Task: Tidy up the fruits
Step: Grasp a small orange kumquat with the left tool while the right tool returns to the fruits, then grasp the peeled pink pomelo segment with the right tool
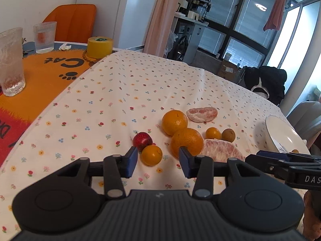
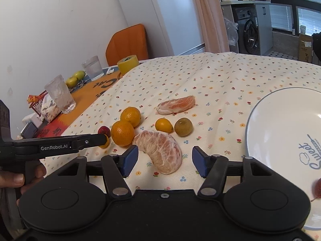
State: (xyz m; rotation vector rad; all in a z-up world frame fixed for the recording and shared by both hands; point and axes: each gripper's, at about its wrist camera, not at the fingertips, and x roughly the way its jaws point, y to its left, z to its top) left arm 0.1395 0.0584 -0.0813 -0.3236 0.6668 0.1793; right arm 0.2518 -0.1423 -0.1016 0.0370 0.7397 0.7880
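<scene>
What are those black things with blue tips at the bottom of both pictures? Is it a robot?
No robot: a person holds two squeeze tools, each carrying a camera. One picture looks from the left gripper, the other from the right gripper. Both are open and hold nothing. On the flowered tablecloth lie two oranges, small round fruits, a strawberry and two peeled pomelo pieces. A white plate waits at the right; a red fruit already lies in it.

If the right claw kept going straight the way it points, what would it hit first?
Most likely the near pomelo segment: it lies on the cloth between the open fingers of the right claw, just ahead. Depth is hard to judge through the fisheye, so the claw might pass above it.
</scene>
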